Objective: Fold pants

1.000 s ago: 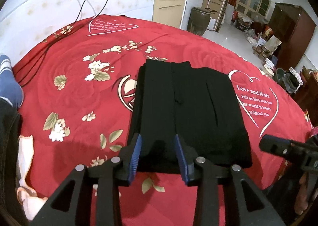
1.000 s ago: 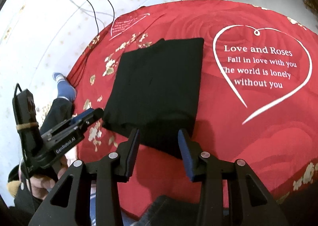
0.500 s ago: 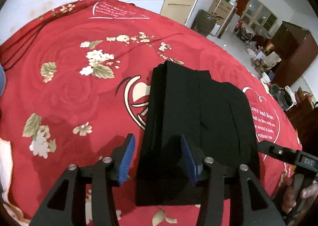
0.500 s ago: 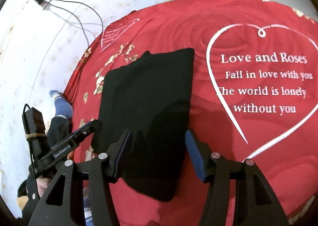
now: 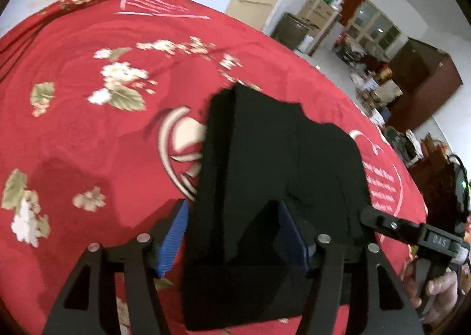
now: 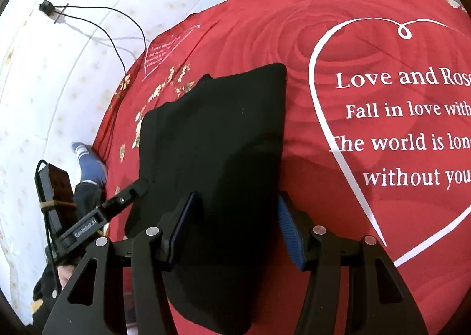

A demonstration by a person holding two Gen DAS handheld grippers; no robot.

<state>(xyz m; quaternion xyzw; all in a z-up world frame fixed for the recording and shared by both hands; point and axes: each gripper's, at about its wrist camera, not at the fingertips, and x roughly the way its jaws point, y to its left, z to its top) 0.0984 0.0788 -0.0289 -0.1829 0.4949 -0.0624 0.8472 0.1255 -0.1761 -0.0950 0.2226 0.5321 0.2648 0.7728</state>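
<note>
Hiding behind both claw frames, the pants' [image 5: 282, 176] near edge stays unseen.

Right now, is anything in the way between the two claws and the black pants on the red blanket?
No, nothing visible blocks them. The folded black cloth pants lie bare on the red flowered blanket. The left claw, whose jaws have just been opening, and the right claw both stand open right over the near edge.

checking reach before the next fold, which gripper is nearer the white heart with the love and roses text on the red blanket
Right. The right gripper straddles the pants' edge beside the heart. The left gripper straddles the pants' opposite near corner, farther from it.
</note>
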